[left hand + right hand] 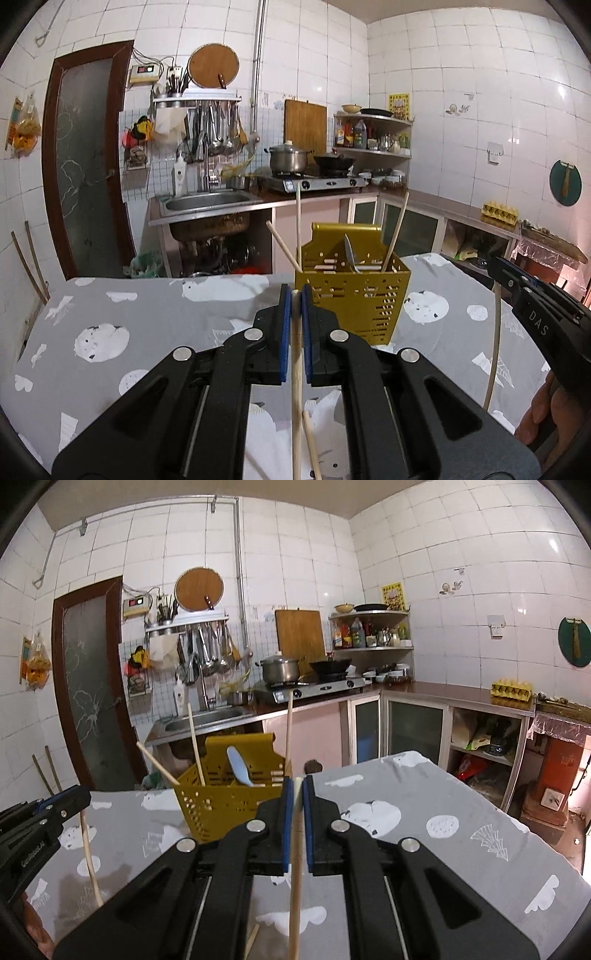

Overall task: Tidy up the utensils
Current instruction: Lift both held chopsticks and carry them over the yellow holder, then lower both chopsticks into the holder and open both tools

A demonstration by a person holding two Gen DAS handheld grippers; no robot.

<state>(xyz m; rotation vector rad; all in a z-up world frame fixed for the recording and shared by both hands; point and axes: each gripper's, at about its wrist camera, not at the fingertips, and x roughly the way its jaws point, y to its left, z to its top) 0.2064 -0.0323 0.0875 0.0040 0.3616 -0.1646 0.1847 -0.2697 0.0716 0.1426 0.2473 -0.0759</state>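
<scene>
A yellow perforated utensil caddy [354, 291] stands on the grey patterned tablecloth [110, 332]; it also shows in the right wrist view [221, 805]. It holds several wooden chopsticks and a spoon [351, 251]. My left gripper [295, 295] is shut on a wooden chopstick [296, 387], just in front of the caddy's left corner. My right gripper [296, 784] is shut on a pale chopstick [295, 897], to the right of the caddy. A loose chopstick [312, 446] lies on the cloth under my left gripper.
Beyond the table are a sink [207, 201], a gas stove with a steel pot [288, 158] and wok, corner shelves [373, 133] and low cabinets. An egg carton [511, 690] sits on the right counter. A dark door [85, 166] stands at left.
</scene>
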